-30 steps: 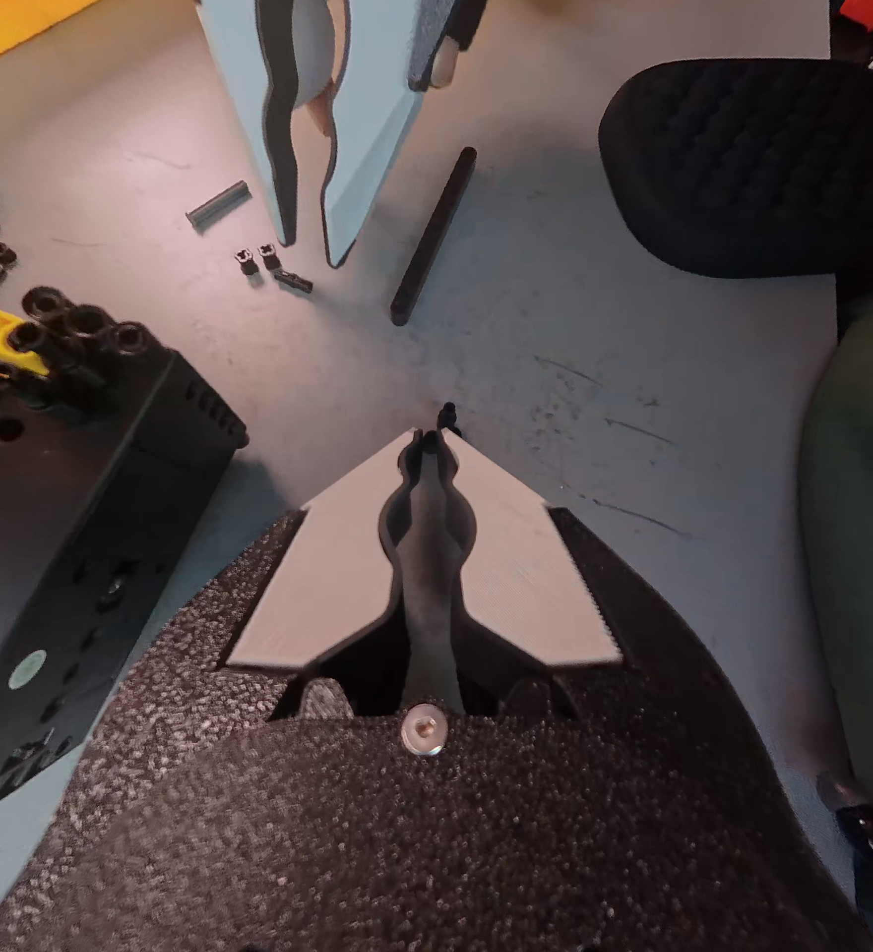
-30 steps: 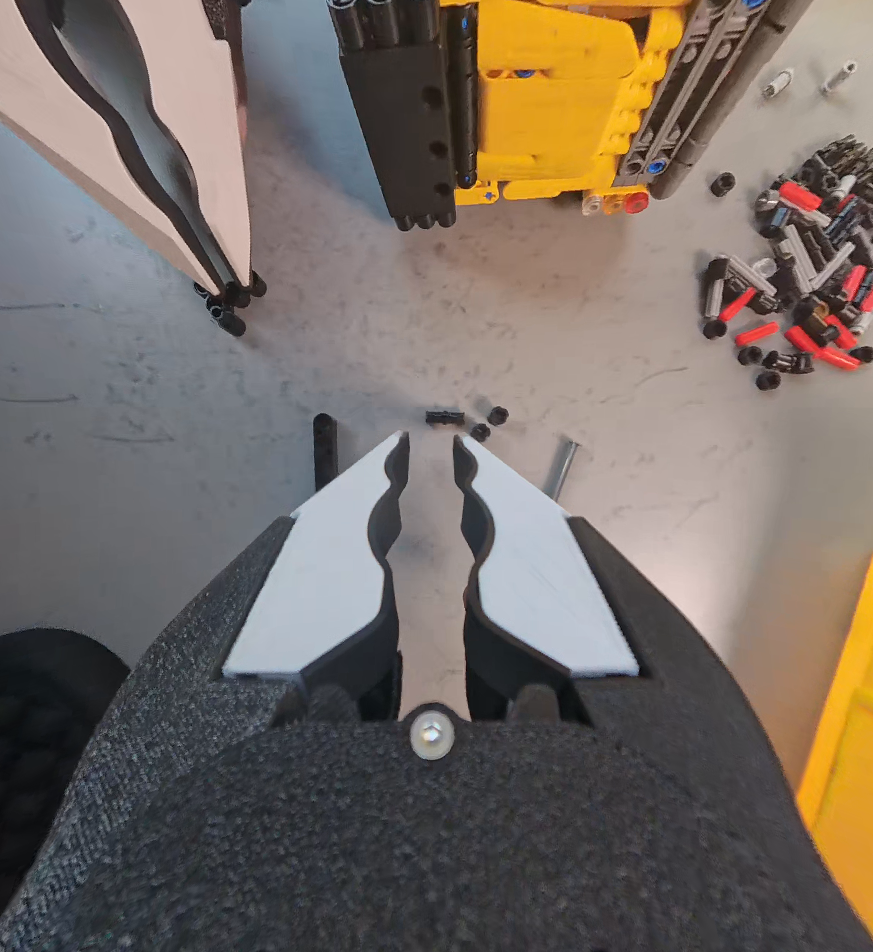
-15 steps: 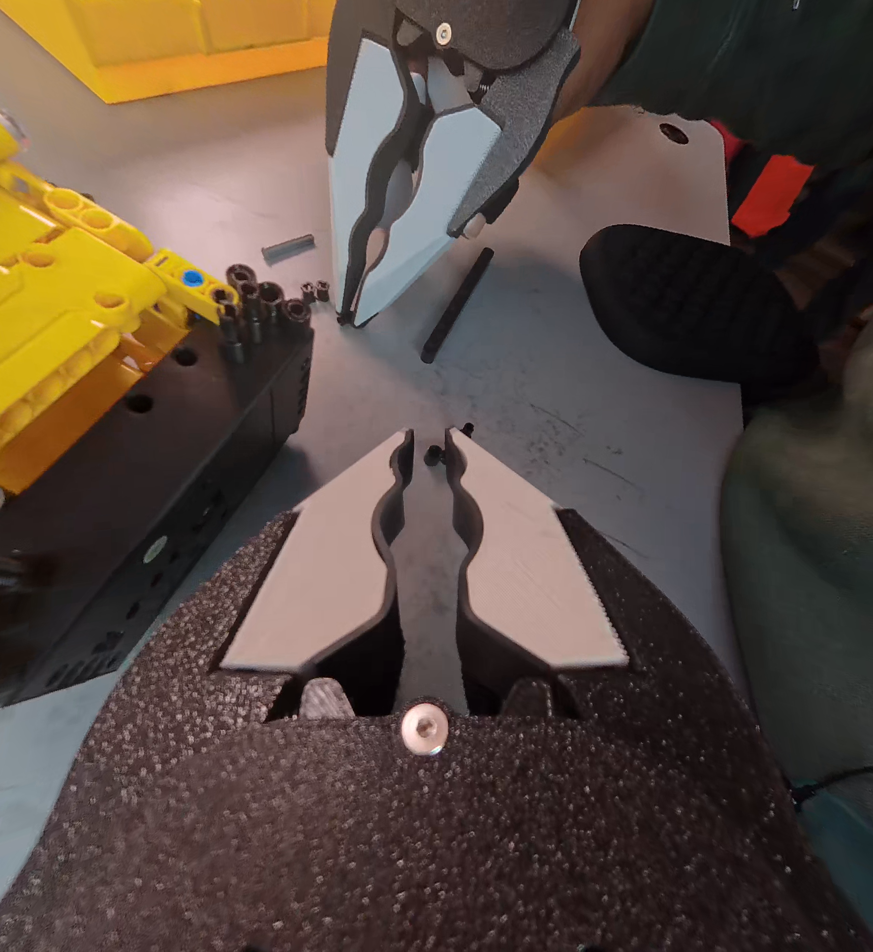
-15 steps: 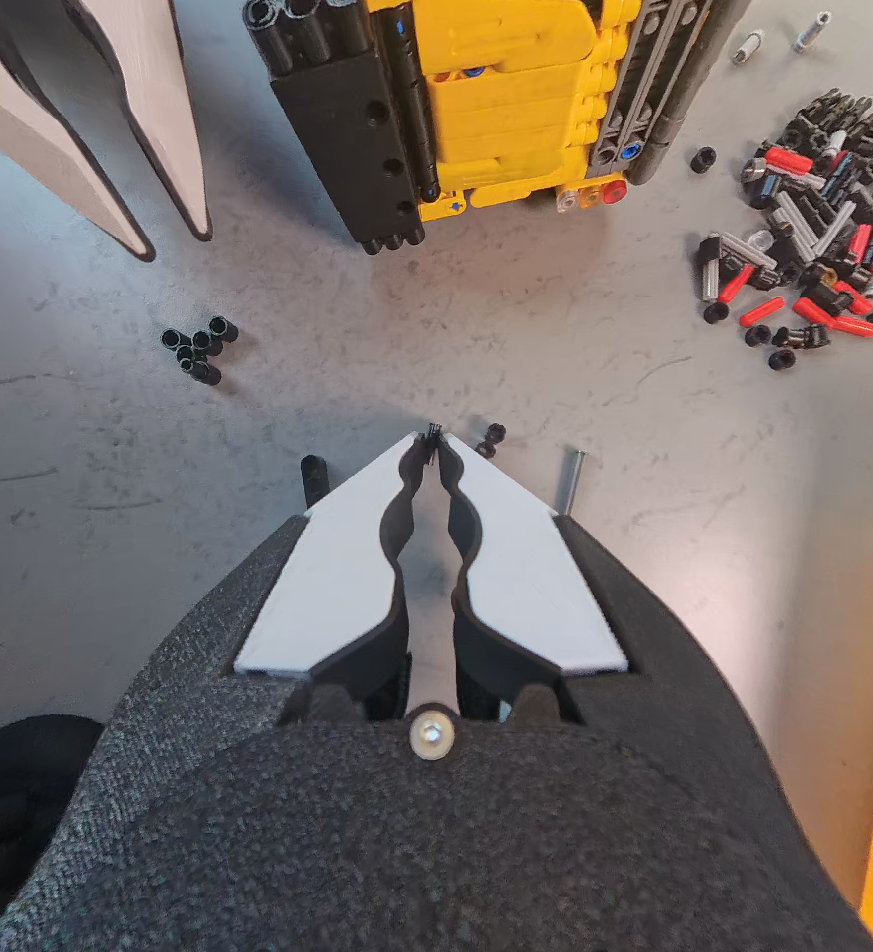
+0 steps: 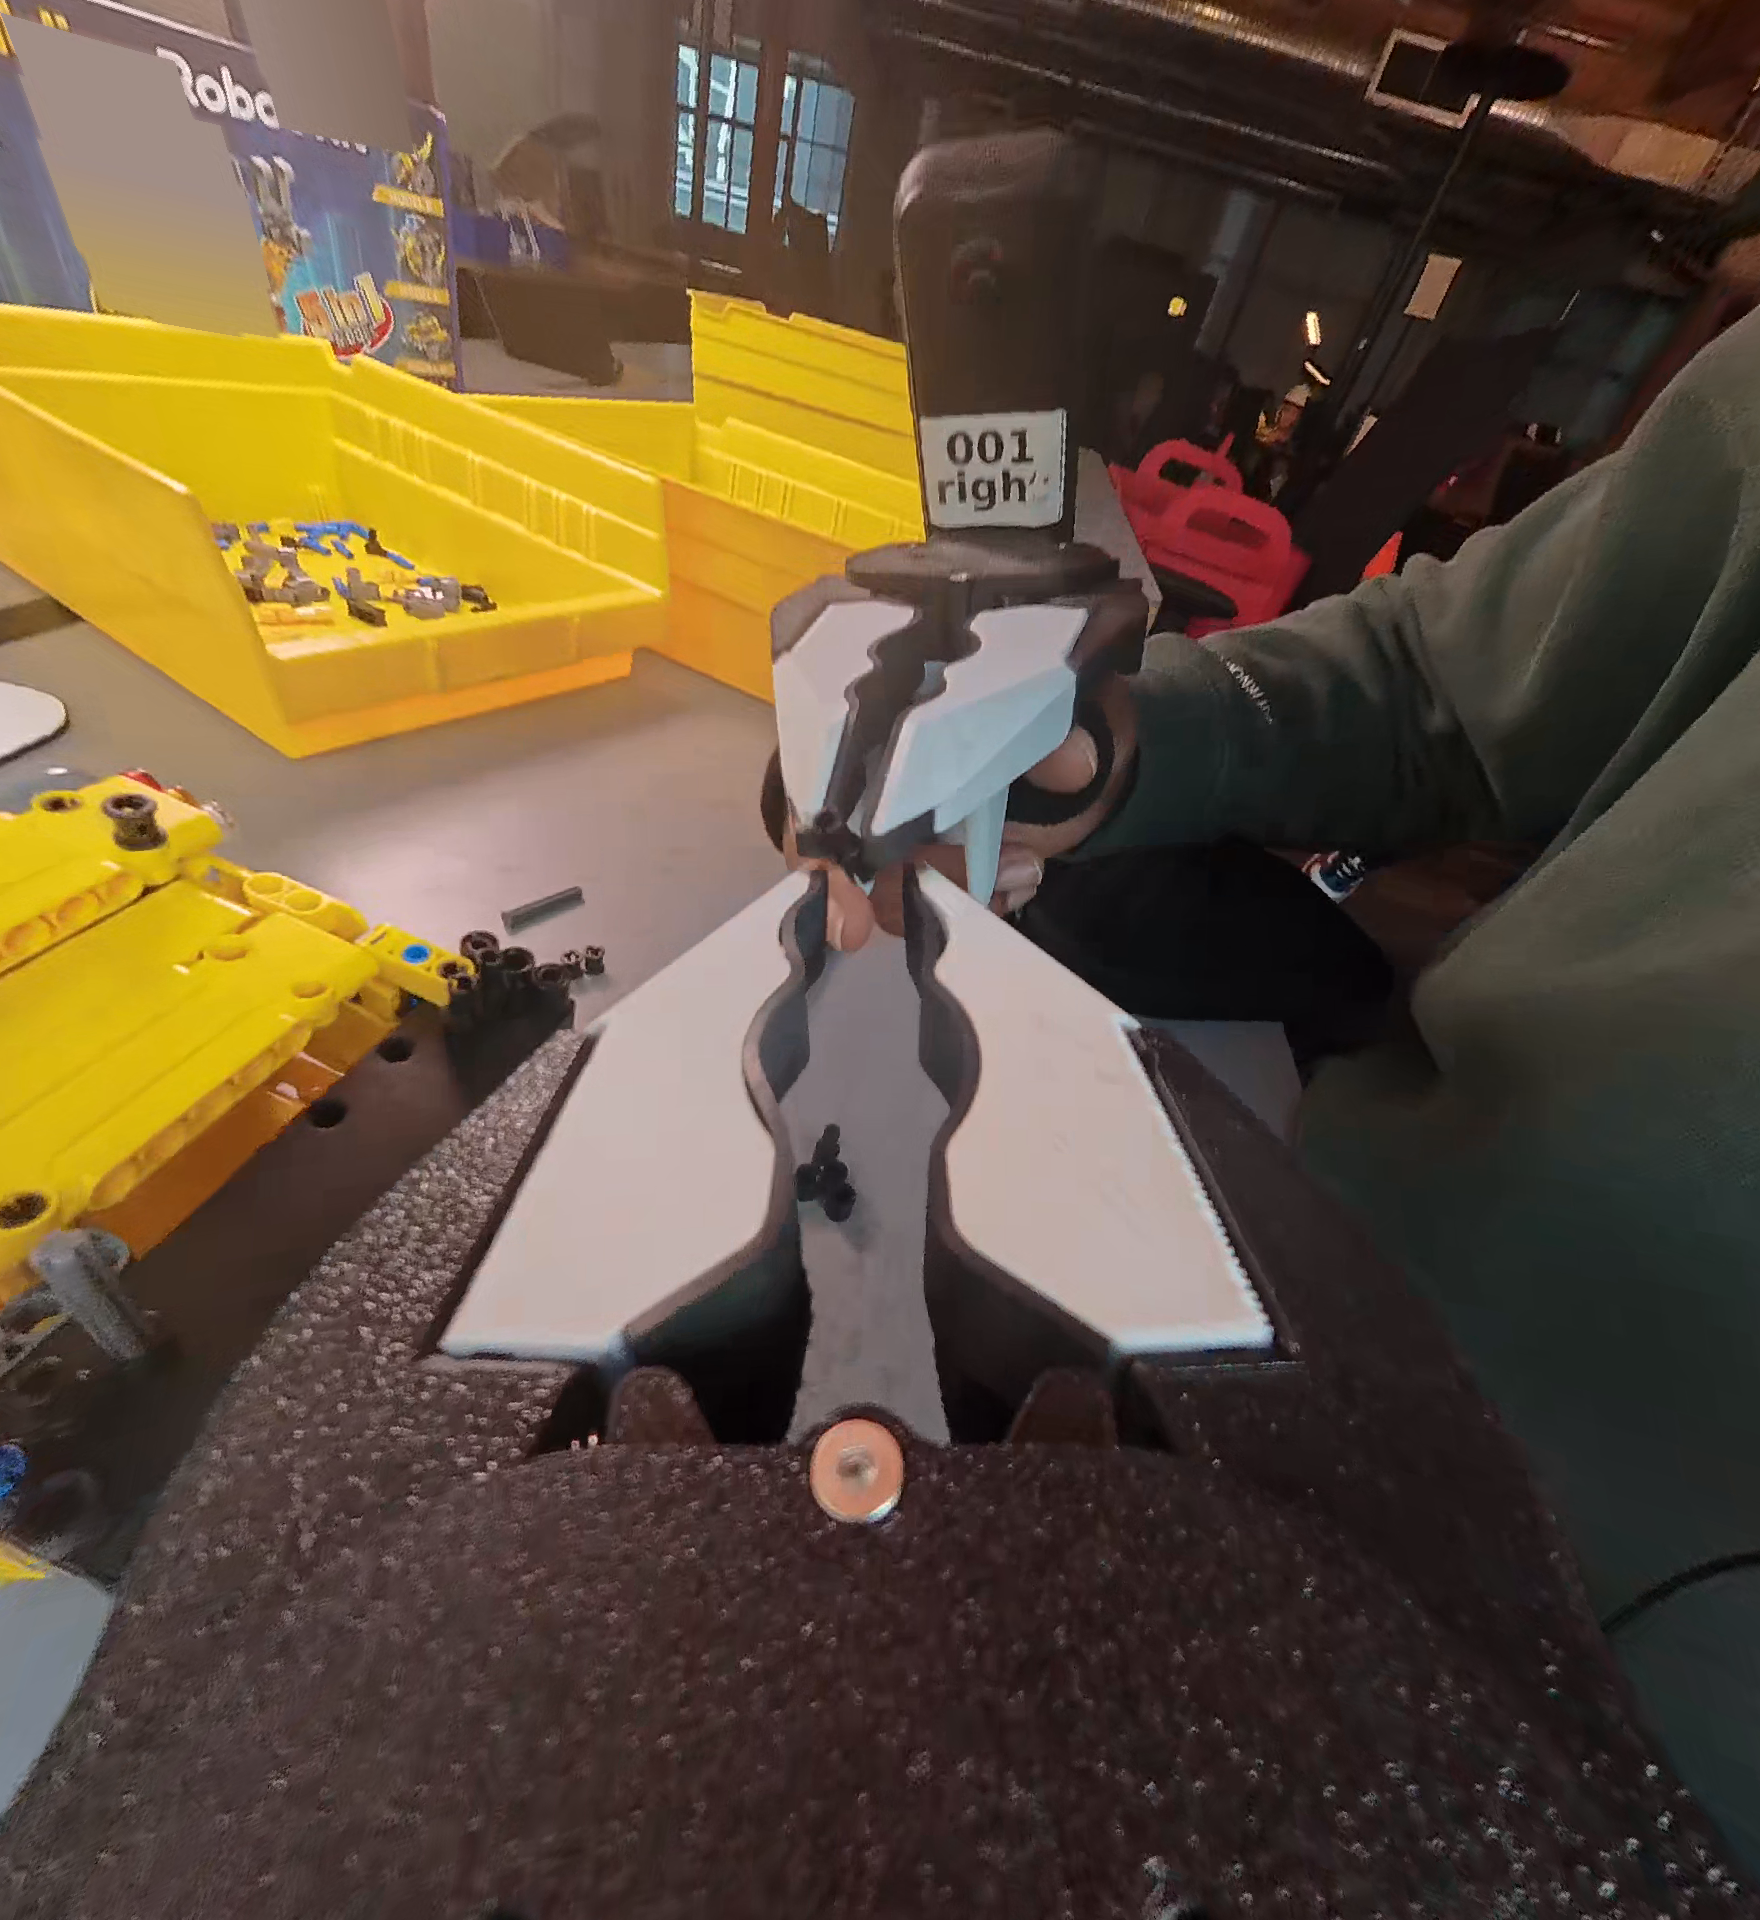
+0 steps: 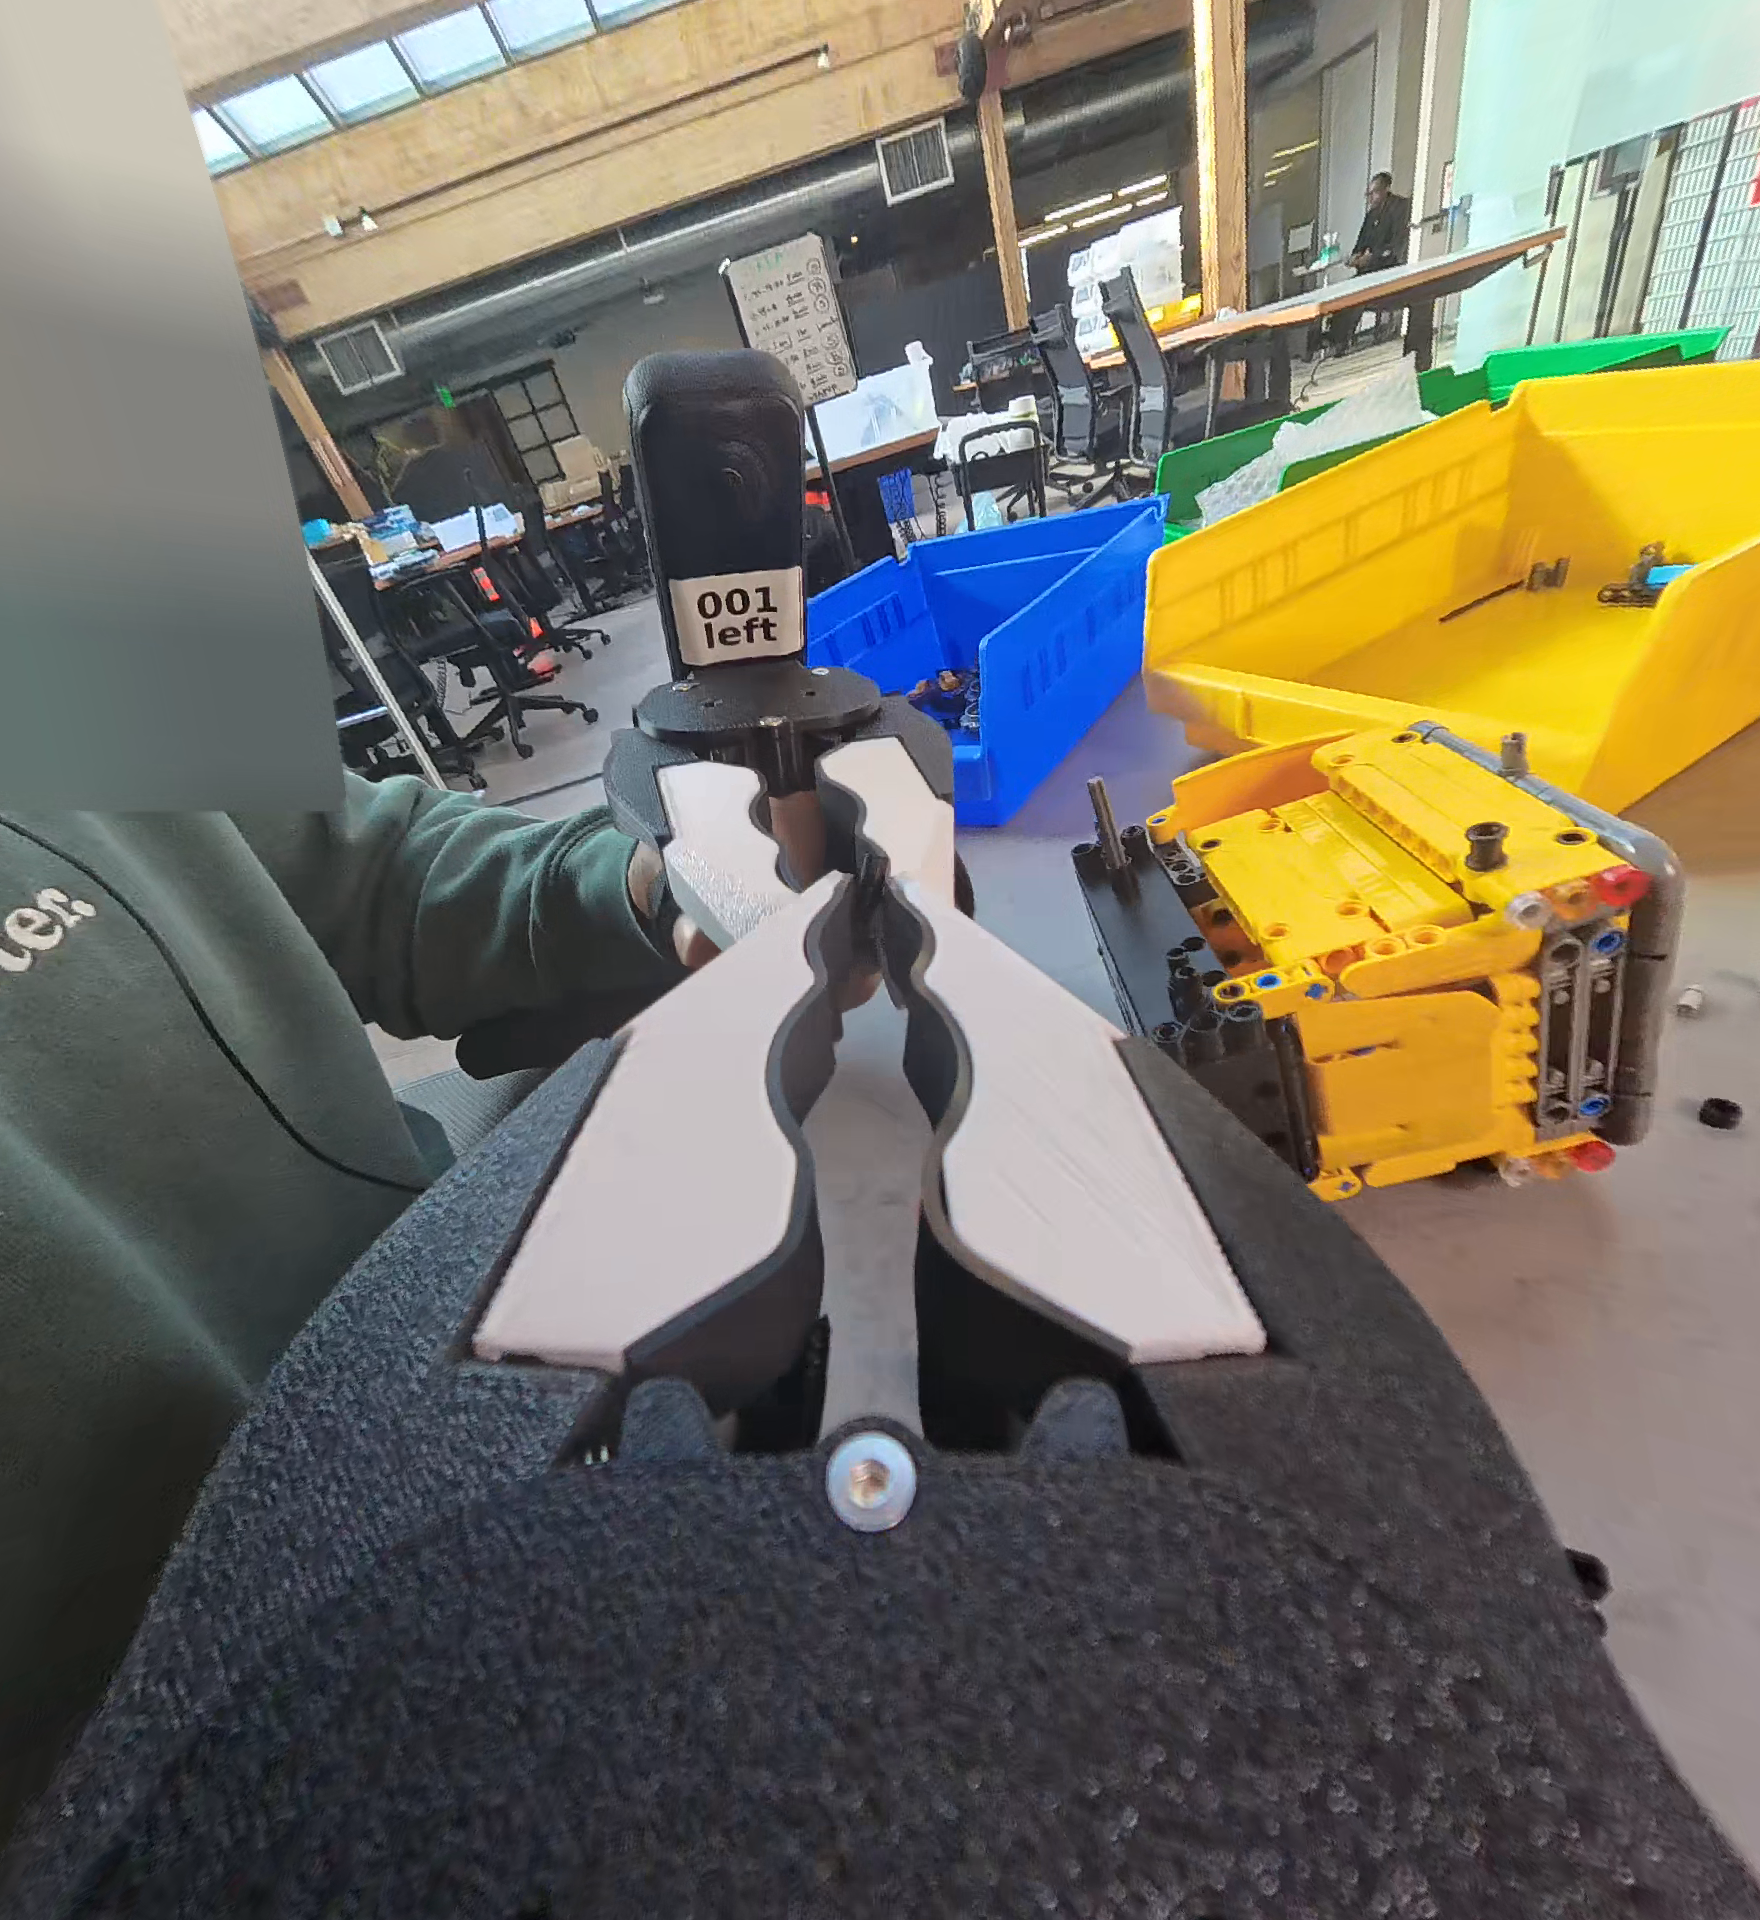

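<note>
Left wrist view, left side: yellow and black brick model point(image 5: 128, 1018) lies on the grey counter point(image 5: 595, 790). Behind it, toward the counter's far edge, an open yellow bin point(image 5: 356, 665) holds small mixed parts. Just beside the model's black end, a few loose black bushes point(image 5: 523, 961); near them 1 short grey axle point(image 5: 541, 906).

Centre: left tool point(image 5: 860, 888) is raised off the counter with its 2 fingers spread and nothing between them. Through the gap a black connector cluster point(image 5: 824, 1179) shows, lying on the counter below, clear of both fingers.

Tip to tip with it, pointing back at it, is the right tool point(image 5: 834, 836), pressed together on 1 small black pin point(image 6: 868, 891). The pin sticks out of the tips, right at the mouth of the spread left tool; I cannot tell if it touches the left fingers.

Right: a green sleeve point(image 5: 1375, 727) reaches in behind the right tool.
</note>
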